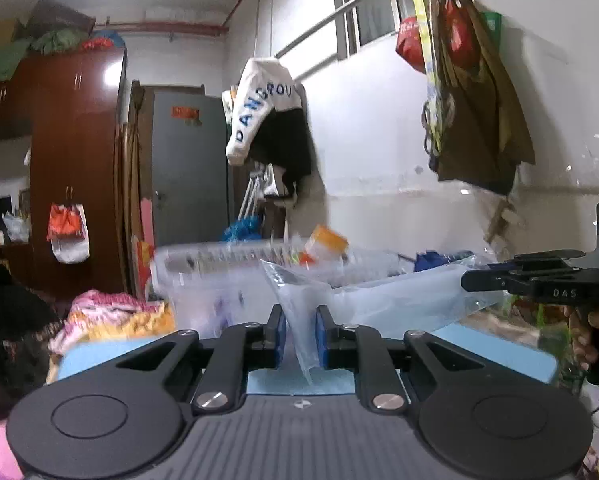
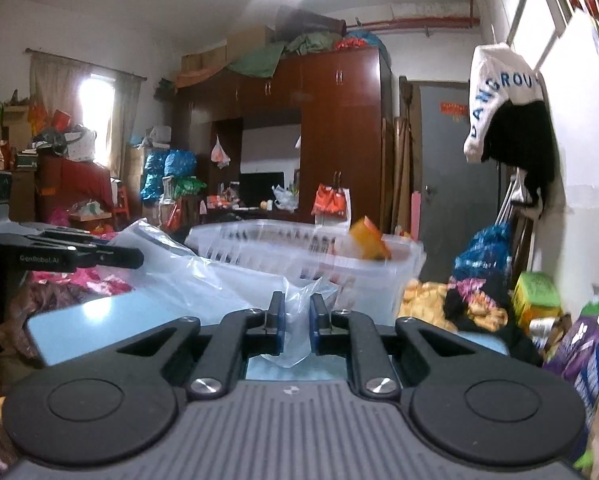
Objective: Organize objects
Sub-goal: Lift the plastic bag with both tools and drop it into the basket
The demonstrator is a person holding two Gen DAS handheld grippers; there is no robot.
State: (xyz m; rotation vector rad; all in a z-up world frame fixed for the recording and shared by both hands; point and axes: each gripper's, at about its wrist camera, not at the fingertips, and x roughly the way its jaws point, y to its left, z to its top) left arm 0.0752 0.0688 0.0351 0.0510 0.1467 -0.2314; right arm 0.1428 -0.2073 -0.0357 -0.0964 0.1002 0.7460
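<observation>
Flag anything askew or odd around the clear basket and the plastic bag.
The orange box sits tilted in the clear basket, one corner poking above the rim. The clear plastic bag is pinched by both the left gripper and right gripper.

I see a thin, clear, crinkled plastic bag and a clear, hard plastic box. The table looks smooth and glossy. The wardrobe is dark, shiny wood; the shirt is cloth.
</observation>
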